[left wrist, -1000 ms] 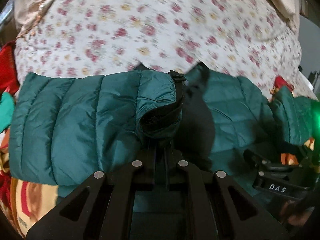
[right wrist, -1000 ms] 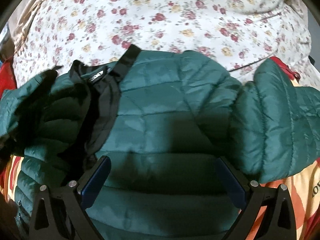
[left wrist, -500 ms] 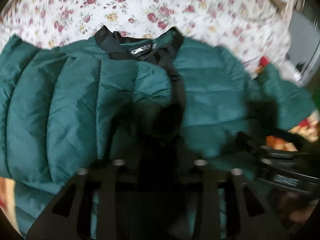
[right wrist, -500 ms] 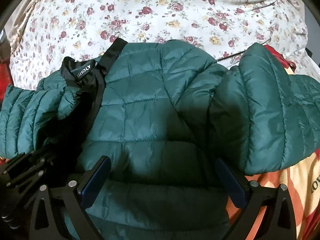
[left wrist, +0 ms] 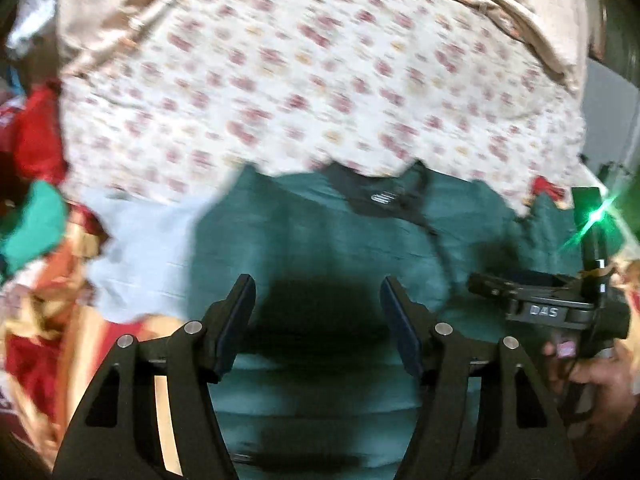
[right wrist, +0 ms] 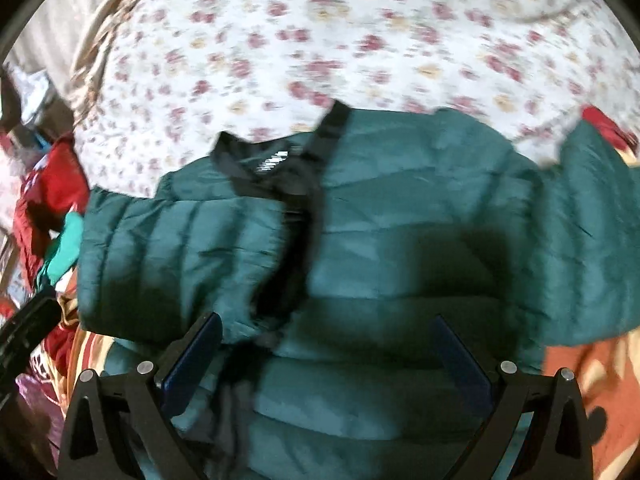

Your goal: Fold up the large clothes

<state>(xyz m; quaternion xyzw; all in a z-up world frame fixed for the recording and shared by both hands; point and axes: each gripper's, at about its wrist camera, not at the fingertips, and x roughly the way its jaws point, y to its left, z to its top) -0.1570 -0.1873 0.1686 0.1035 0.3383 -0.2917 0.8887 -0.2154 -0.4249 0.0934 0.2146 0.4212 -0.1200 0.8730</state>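
Note:
A dark green quilted puffer jacket (right wrist: 400,216) lies front up on the bed, its black collar (right wrist: 276,160) toward the floral quilt. Its left sleeve (right wrist: 172,248) is folded in across the chest; the right sleeve (right wrist: 592,240) sticks out to the right. My left gripper (left wrist: 318,300) hangs above the jacket (left wrist: 320,232), jaws opening, nothing between them. My right gripper (right wrist: 328,344) hovers over the jacket's lower chest, open wide and empty. In the left wrist view the right gripper's body (left wrist: 548,308) shows at the right, held by a hand (left wrist: 600,376).
A white quilt with red flowers (left wrist: 320,80) covers the bed beyond the collar. An orange and red patterned blanket (right wrist: 580,392) lies under the jacket. Red and teal clothes (right wrist: 52,216) are piled at the left. A green light flare (left wrist: 600,212) glints at the right.
My left gripper let go of the sleeve cuff it held, opened, and pulled back and up. The sleeve now rests folded across the chest. My right gripper drew back slightly, staying open.

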